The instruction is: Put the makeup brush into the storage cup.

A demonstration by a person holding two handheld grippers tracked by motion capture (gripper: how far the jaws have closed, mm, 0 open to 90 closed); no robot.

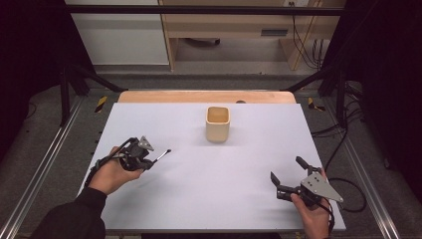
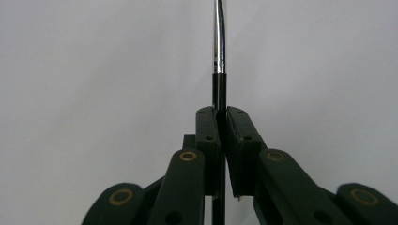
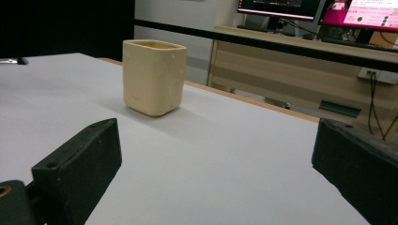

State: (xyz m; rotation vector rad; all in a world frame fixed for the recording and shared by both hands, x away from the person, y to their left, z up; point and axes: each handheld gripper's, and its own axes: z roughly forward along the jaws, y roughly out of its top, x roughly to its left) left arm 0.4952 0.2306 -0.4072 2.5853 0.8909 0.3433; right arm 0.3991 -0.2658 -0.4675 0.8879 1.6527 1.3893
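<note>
Slim black-handled brush with chrome ferrule (image 1: 160,156) clamped in left gripper (image 1: 149,160) jaws, long axis pointing up-right toward cream square ceramic cup (image 1: 218,123) standing farther back on white bench (image 1: 199,199). Right gripper (image 1: 287,175) jaws apart, empty, equally far off.

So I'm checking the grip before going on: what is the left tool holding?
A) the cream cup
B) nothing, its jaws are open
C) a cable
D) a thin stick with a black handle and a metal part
D: the left tool is shut on the thin stick, away from the cream cup.
</note>
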